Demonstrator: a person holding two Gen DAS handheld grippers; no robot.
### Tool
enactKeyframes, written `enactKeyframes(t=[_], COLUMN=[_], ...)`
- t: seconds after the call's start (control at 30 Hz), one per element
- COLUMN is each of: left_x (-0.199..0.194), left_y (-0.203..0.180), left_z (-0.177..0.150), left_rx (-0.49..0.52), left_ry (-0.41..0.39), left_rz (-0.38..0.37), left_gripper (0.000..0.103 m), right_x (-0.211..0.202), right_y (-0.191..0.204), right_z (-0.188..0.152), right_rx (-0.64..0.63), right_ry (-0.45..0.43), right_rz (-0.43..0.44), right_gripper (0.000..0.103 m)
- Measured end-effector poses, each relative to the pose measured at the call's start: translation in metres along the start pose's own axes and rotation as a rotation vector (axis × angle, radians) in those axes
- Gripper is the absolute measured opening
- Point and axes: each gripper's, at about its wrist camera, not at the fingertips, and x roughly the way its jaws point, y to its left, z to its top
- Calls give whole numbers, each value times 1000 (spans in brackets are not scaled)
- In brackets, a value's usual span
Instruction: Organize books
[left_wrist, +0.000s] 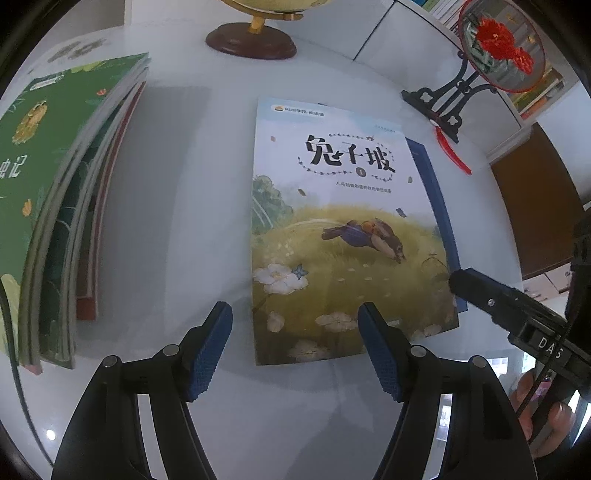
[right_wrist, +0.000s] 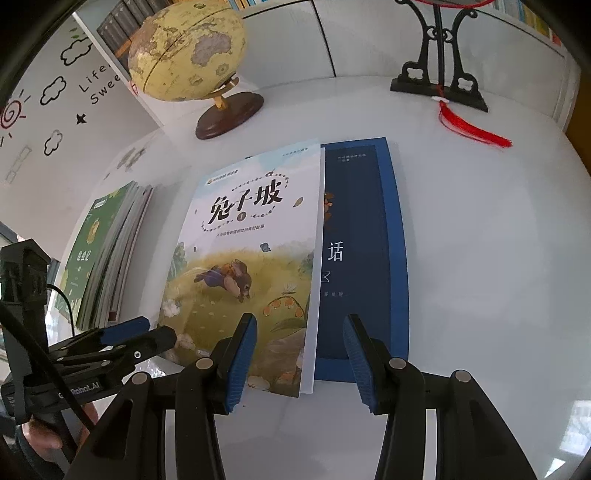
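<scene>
so, fig: my left gripper (left_wrist: 295, 347) and right gripper (right_wrist: 300, 363) both gape, empty, over the near edge of the rabbit book (left_wrist: 343, 236) – it lies askew on the blue book (right_wrist: 365, 258), prob. next for the stack (left_wrist: 55, 206) at left.

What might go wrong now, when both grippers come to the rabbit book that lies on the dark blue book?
1. The rabbit book only partly covers the blue book, so lifting one may drag the other across the smooth white table.
2. Both grippers are open at the book's near edge: the left gripper and the right gripper may bump each other.
3. A sideways push could send a book into the green book stack.
</scene>
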Motion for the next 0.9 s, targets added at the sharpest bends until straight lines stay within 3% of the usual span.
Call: enactKeyframes(t=[0.2,0.6,0.7,0.9], left_x=[3,9,12,12], left_y=[0,-14,-26,-44], left_z=[4,8,4,1], left_rx=[-19,35,106,130], left_ry=[12,-16,-9,-3], left_rz=[-71,-52,-65,-132], left_gripper=[69,78,78,78], right_x=[8,21,18,7], right_y=[0,-9,-13,-28], right_z=[1,-6,-7,-12], right_rx=[2,80,86,61], right_ry=[7,26,19,29], right_rz=[46,140,123,80], right_gripper=[47,44,44,44])
